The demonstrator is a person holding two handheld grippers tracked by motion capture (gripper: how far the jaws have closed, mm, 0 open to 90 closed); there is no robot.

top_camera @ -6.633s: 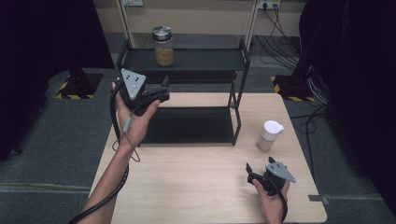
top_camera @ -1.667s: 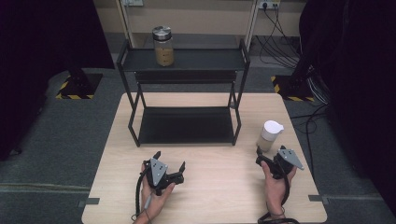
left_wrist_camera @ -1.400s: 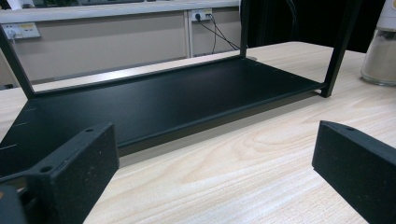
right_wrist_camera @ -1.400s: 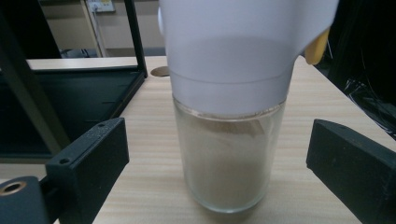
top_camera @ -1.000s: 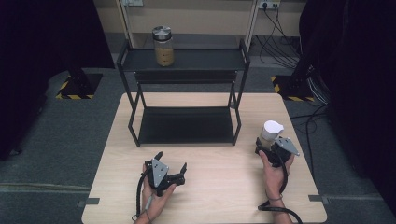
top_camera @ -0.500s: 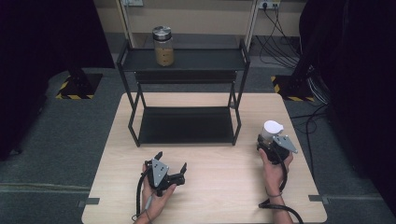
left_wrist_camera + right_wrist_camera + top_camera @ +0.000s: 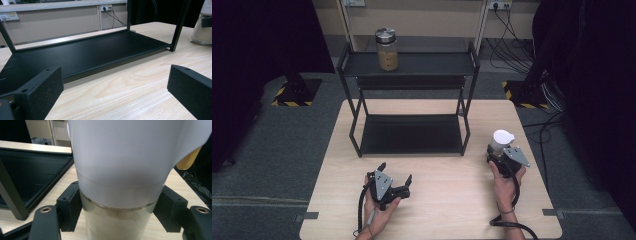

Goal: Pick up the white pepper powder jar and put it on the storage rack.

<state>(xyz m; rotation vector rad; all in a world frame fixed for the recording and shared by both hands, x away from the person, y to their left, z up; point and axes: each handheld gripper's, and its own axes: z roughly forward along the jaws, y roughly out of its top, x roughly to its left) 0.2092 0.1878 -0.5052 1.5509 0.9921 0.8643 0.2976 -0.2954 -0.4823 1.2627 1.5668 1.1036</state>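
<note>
Work in hand: the right hand-held gripper (image 7: 499,156) has just closed its jaws around the glass jar with a white plastic cap and pale powder inside (image 7: 120,182); the black pads press on the glass on both sides just under the cap
Jar's place: standing upright on the light wooden bench (image 7: 452,200), near its right edge, just to the right of the black metal two-tier shelf rack (image 7: 412,135)
Done so far: the grasp looks made, as far as the pictures tell; the jar is not yet lifted
Left to do: judged from the layout, lifting the jar and carrying it, likely to the rack, where a second glass jar with a silver lid and brown contents (image 7: 387,49) already stands on the top shelf
Left hand-held gripper (image 7: 393,176): jaws wide apart, nothing between them, held low over the front of the bench and facing the rack's lower shelf (image 7: 82,55)
Edges: the bench's right edge lies close beside the jar; the rack's right front post (image 7: 465,131) stands between the jar and the lower shelf
Open room: bare wood across the front and middle of the bench; the top shelf is free to the right of the silver-lidded jar
</note>
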